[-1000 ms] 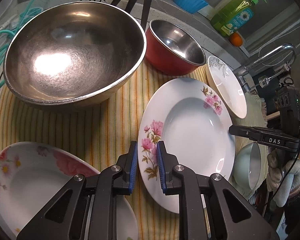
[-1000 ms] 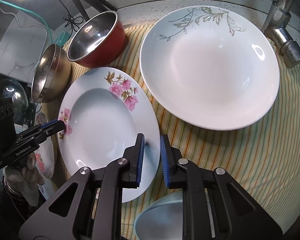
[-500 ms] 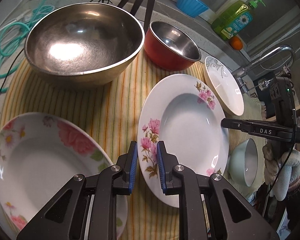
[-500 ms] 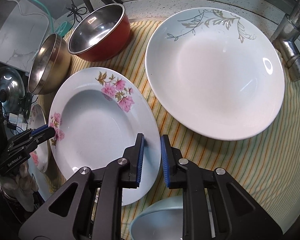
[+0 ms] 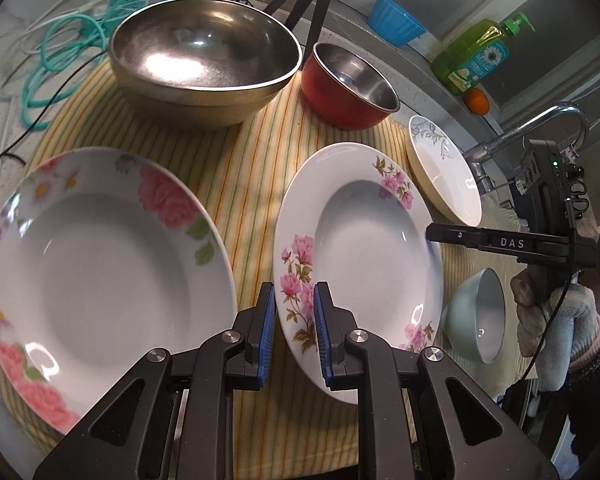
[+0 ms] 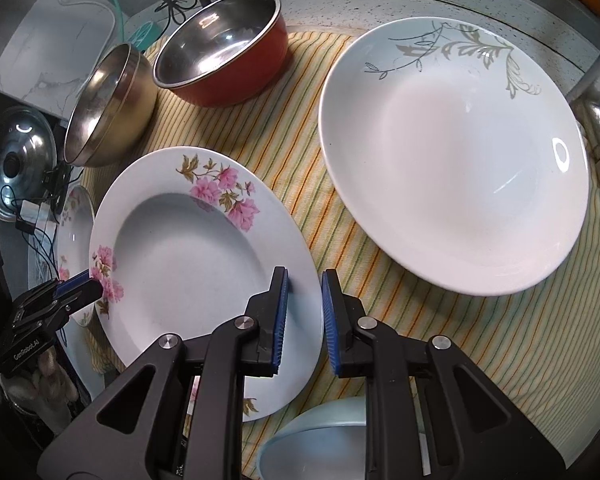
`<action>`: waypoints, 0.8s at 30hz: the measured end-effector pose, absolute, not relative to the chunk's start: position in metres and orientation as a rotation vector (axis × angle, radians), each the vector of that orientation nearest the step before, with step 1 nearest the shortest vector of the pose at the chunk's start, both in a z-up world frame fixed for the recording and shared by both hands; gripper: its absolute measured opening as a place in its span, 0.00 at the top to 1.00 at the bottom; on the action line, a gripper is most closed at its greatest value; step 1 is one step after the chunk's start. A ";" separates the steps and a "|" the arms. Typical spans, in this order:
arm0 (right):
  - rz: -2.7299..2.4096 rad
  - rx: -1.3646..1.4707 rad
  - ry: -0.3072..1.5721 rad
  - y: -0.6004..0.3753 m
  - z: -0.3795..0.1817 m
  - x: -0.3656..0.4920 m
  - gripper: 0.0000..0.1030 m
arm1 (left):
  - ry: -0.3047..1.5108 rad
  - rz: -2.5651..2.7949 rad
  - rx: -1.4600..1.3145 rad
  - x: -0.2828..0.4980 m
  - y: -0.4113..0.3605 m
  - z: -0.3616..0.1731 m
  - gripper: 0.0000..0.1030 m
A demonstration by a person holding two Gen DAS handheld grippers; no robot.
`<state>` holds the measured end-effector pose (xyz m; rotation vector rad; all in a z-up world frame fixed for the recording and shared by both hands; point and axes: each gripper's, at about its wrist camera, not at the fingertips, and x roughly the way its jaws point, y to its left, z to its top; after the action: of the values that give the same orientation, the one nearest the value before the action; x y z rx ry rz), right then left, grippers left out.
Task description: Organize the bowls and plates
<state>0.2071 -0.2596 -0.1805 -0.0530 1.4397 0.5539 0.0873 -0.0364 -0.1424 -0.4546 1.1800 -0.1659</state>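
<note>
A white plate with pink flowers [image 5: 364, 248] [image 6: 188, 264] is held by its rim from two opposite sides, a little tilted over the striped cloth [image 5: 252, 160]. My left gripper [image 5: 294, 292] is shut on its near-left rim, and shows in the right wrist view at the plate's far edge [image 6: 92, 284]. My right gripper [image 6: 304, 276] is shut on the opposite rim; its tip [image 5: 432, 232] shows in the left wrist view. A larger rose-patterned plate [image 5: 100, 272] lies to the left. A grey-leaf plate [image 6: 452, 152] lies to the right.
A big steel bowl [image 5: 204, 60] and a red bowl [image 5: 348, 84] stand at the back of the cloth. A pale blue bowl [image 5: 476, 316] sits by my right gripper. The tap [image 5: 540, 128], soap bottle [image 5: 476, 56], cables [image 5: 60, 52] and a pot lid [image 6: 16, 160] ring the cloth.
The left view has drawn back from the steel bowl, and the rose plate has come fully into view. The flowered plate stays in both grips and has turned slightly in the right view.
</note>
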 end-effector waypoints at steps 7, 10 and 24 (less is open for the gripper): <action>0.599 -0.096 1.438 -0.250 -0.181 0.206 0.83 | 1.175 -0.120 -0.502 0.063 -0.042 -0.145 0.84; 0.621 -0.114 1.435 -0.245 -0.181 0.204 0.83 | 1.173 -0.103 -0.530 0.051 -0.043 -0.146 0.84; 0.701 -0.174 1.422 -0.223 -0.180 0.188 0.83 | 1.185 -0.054 -0.659 0.006 -0.046 -0.157 0.84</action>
<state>0.1882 -0.2234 -0.1800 -0.1739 1.4222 0.7011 0.0063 -0.0461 -0.1569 -0.6586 1.1849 -0.0540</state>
